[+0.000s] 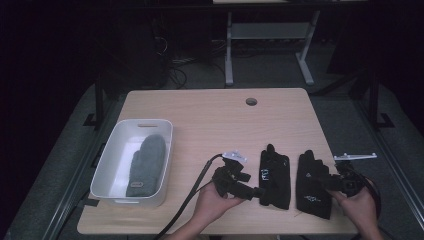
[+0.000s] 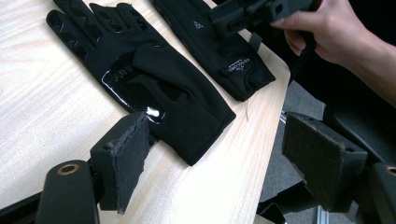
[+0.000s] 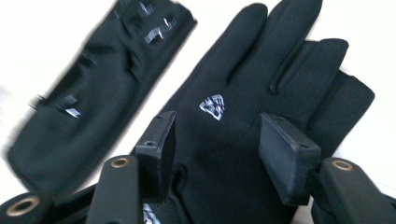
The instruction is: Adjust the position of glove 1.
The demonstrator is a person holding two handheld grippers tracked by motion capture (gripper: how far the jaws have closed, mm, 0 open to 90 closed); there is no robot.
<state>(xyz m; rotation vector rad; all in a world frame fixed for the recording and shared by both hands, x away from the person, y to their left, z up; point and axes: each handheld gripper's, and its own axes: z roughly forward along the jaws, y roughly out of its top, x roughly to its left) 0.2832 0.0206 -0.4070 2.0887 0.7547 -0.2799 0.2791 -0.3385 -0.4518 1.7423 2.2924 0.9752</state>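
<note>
Both grippers stand released: the left gripper [image 1: 256, 191] beside the left glove [image 1: 274, 181], low centre; the right gripper [image 3: 215, 151] straddling the right glove [image 3: 243, 140]. Closing flat, pads may slip off without gathering fabric.

Counter [image 1: 210, 120]: pale wood top, with a round hole [image 1: 251, 101] near the far edge.
Left side: white bin [image 1: 107, 165] standing on it, a grey mitten [image 1: 146, 165] inside.
Near edge, middle: black glove [image 1: 275, 182], lying flat.
Near edge, right: second black glove [image 1: 311, 192], just beside the first, apart from it.
</note>
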